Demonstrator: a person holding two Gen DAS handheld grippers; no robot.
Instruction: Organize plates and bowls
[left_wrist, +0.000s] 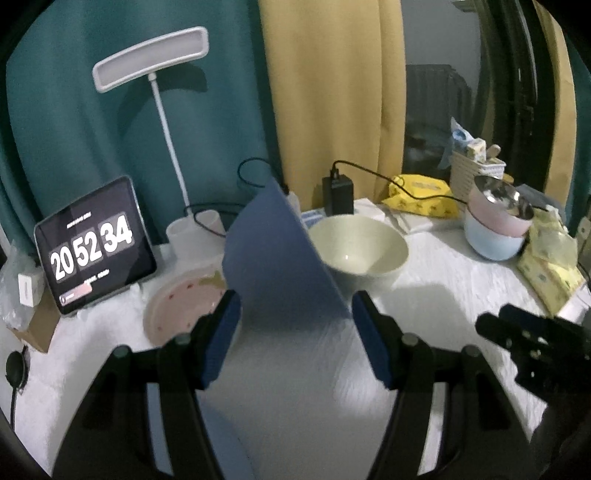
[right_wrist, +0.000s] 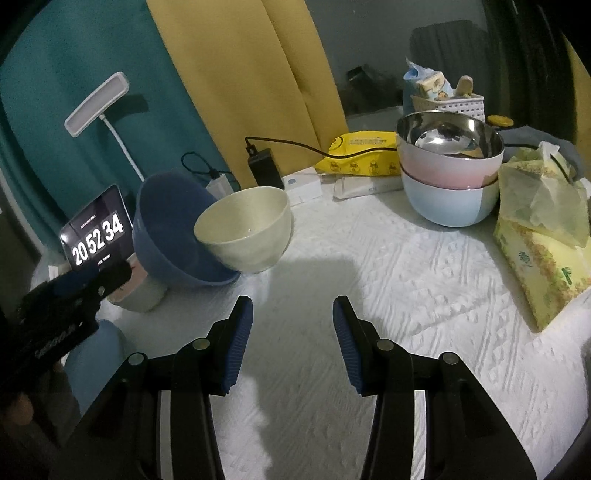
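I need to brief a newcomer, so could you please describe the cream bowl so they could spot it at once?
Start at the yellow curtain behind the white-clothed table; before it stands a black charger block. Just in front sits the cream ceramic bowl, empty. Unlike the tilted blue bowl beside it and the stacked pink and pale-blue bowls to the right, it is single and plain cream.

Cloth (right_wrist: 369, 258) open ahead; cream bowl (right_wrist: 245, 230) blocks left.

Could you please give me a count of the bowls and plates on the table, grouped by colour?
Blue bowl: 1
Cream bowl: 1
Pink bowl with steel lining: 1
Light blue bowl: 1
Pink plate: 1
Total: 5
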